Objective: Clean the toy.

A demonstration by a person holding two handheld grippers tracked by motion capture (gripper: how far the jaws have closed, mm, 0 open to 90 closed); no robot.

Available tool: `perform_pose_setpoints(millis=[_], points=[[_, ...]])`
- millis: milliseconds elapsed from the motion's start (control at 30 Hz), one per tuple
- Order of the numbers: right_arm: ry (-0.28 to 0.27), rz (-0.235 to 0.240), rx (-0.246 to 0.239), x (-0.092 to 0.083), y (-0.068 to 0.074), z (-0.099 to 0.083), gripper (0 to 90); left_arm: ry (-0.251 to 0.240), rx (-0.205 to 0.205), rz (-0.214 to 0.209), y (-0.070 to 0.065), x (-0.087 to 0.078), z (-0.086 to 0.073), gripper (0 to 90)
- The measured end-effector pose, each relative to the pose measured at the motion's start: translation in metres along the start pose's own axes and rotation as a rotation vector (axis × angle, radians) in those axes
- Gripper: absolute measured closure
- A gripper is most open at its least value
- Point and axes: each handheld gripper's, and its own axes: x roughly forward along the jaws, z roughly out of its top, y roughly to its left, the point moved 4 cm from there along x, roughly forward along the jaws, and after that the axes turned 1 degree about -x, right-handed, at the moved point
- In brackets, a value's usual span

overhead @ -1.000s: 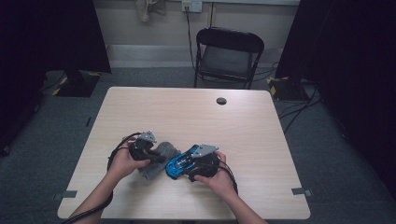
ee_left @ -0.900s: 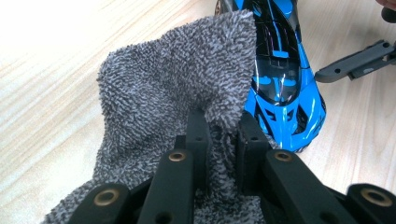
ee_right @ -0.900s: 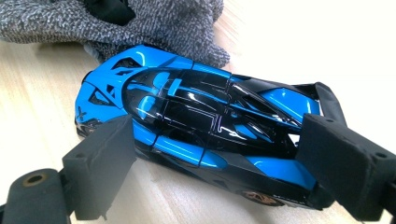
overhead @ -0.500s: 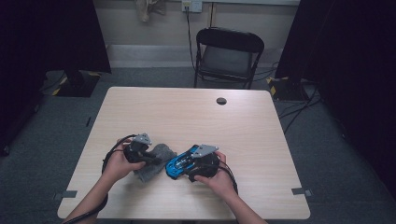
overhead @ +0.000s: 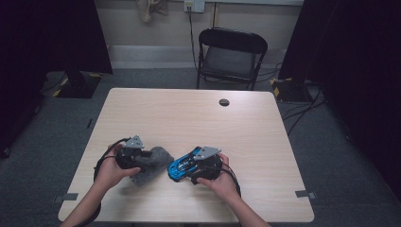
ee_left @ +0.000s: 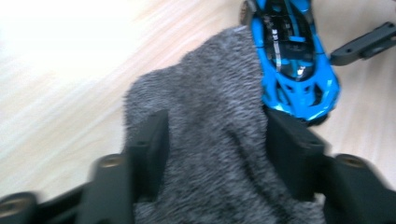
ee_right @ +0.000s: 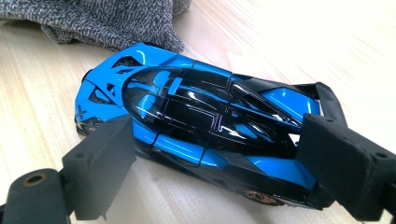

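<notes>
The toy car (overhead: 182, 164) sits on the table (overhead: 198, 118) near its front edge. Just left of the car lies the cloth (overhead: 146, 163), touching its nose. Behind the car, well apart, sits a round cap (overhead: 224, 102).

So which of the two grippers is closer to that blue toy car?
The right. The right gripper has its jaws around the blue toy car, one at each side. The left gripper sits beside it over the grey cloth, jaws just opened.

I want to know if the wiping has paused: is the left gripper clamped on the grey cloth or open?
Open. The left gripper has just been opening; its fingers stand apart with the grey cloth loose between them.
</notes>
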Motion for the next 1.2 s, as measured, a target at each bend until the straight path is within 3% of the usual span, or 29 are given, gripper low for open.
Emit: perform_pose_setpoints(millis=[100,267,367,700,833,933,1200], points=[[0.002,-0.001,-0.003,0.0,0.0,0.0,10.9,0.014,0.004,0.056,0.0,-0.005,-0.005,23.0],[0.002,-0.002,-0.005,0.0,0.0,0.0,10.9,0.021,0.021,0.09,-0.007,-0.012,-0.014,19.6],[0.005,-0.004,-0.005,0.0,0.0,0.0,10.9,0.011,-0.003,0.085,-0.005,-0.013,-0.019,19.6],[0.017,-0.005,-0.02,-0.001,0.002,0.0,11.1,0.052,-0.051,0.067,-0.005,-0.001,-0.039,18.4],[0.021,-0.003,-0.018,-0.001,0.002,0.0,11.1,0.047,-0.034,0.065,-0.005,0.001,-0.043,16.4],[0.023,-0.004,-0.021,-0.001,0.002,0.0,11.1,0.038,0.008,0.078,-0.008,0.005,-0.046,15.0],[0.032,0.0,-0.018,-0.002,0.002,0.0,11.8,0.003,0.008,0.079,-0.009,0.004,-0.05,16.4]])
